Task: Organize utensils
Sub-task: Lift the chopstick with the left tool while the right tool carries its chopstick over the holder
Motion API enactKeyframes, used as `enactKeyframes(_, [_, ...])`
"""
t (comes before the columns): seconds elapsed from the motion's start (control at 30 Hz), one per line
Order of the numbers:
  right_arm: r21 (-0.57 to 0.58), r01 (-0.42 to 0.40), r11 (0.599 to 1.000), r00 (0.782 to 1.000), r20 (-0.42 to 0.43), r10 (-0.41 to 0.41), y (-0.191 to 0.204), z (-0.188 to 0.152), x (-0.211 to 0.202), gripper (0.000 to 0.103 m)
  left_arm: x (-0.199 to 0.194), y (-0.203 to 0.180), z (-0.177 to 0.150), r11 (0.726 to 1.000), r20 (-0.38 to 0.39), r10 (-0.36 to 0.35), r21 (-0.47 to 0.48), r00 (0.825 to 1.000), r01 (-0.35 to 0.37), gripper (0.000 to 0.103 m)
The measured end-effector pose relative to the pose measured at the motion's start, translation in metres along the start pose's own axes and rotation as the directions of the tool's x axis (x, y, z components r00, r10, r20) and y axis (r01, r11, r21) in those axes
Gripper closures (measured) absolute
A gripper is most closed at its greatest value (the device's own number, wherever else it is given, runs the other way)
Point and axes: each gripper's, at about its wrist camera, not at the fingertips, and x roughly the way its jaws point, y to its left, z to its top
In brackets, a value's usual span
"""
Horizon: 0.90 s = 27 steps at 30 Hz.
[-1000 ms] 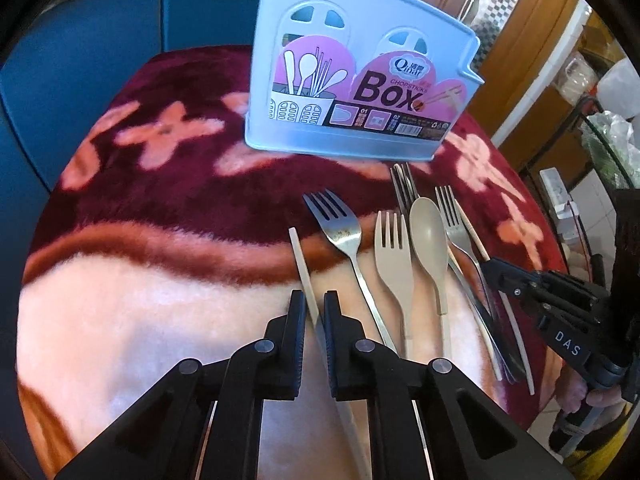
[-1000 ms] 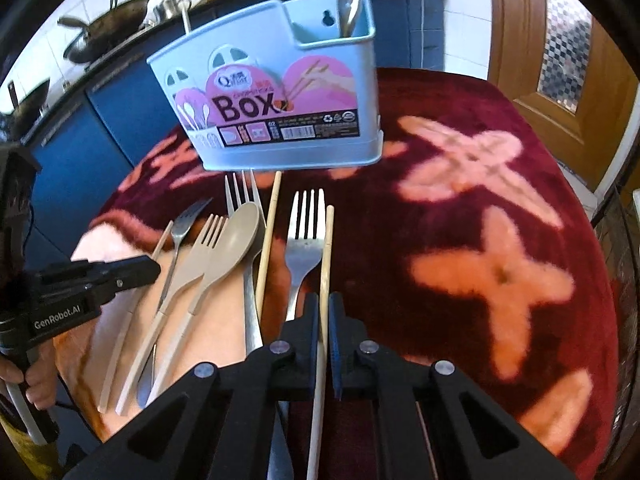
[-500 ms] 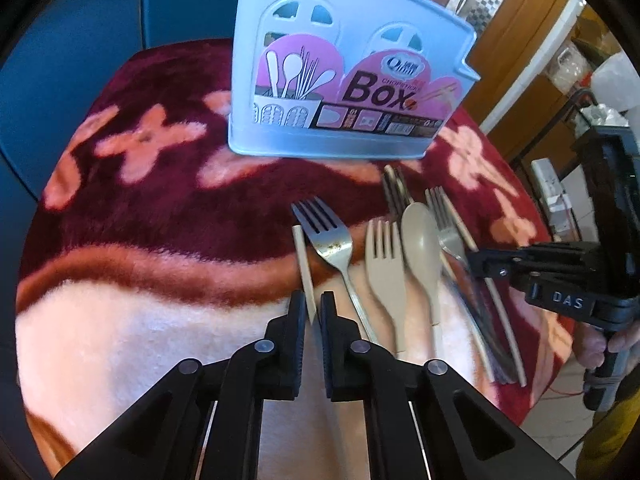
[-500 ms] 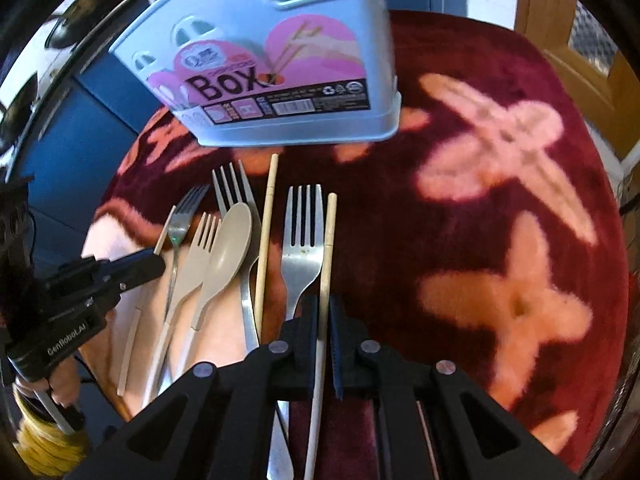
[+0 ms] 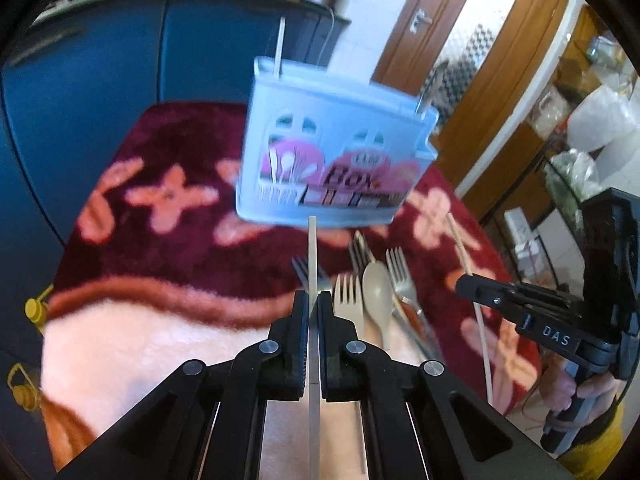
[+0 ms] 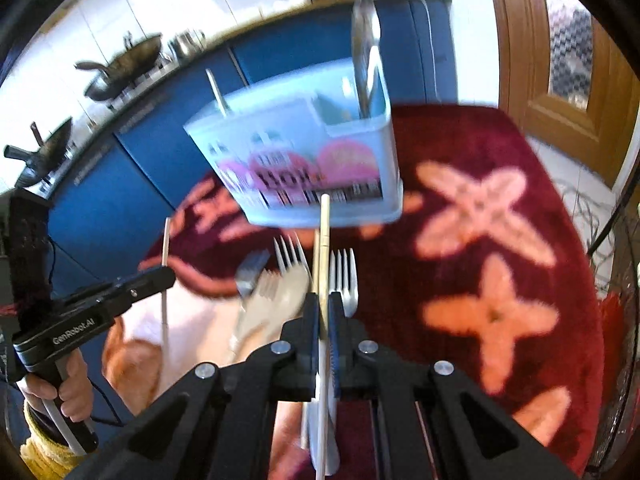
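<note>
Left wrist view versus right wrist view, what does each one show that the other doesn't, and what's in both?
Only the left wrist view shows the white plastic bags at the far right and the yellow catches on the blue cabinet.

Only the right wrist view shows the dark woks on the counter and the shiny metal spoon standing clearly in the holder.

Both show the pale blue plastic utensil holder, the dark red flowered blanket, the forks lying on it, the wooden door, and each tool shut on a pale chopstick.

Blue cabinets (image 5: 120,80), wooden door (image 5: 472,64), woks (image 6: 120,68) on counter, probably kitchen.
</note>
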Motion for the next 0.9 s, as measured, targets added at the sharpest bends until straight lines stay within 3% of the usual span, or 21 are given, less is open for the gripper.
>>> enactKeyframes(0.33, [0.006, -0.002, 1.000, 0.977, 0.214, 0.001, 0.001, 0.029, -0.035, 0.097, -0.039, -0.010, 0.029, 1.000, 0.158, -0.024, 0.021, 0.987, 0.021, 0.099])
enactKeyframes(0.9, [-0.012, 0.001, 1.000, 0.956, 0.292, 0.003, 0.000, 0.074, -0.031, 0.097, -0.062, -0.030, 0.121, 0.994, 0.335, 0.043, 0.078, 0.941, -0.073, 0.099])
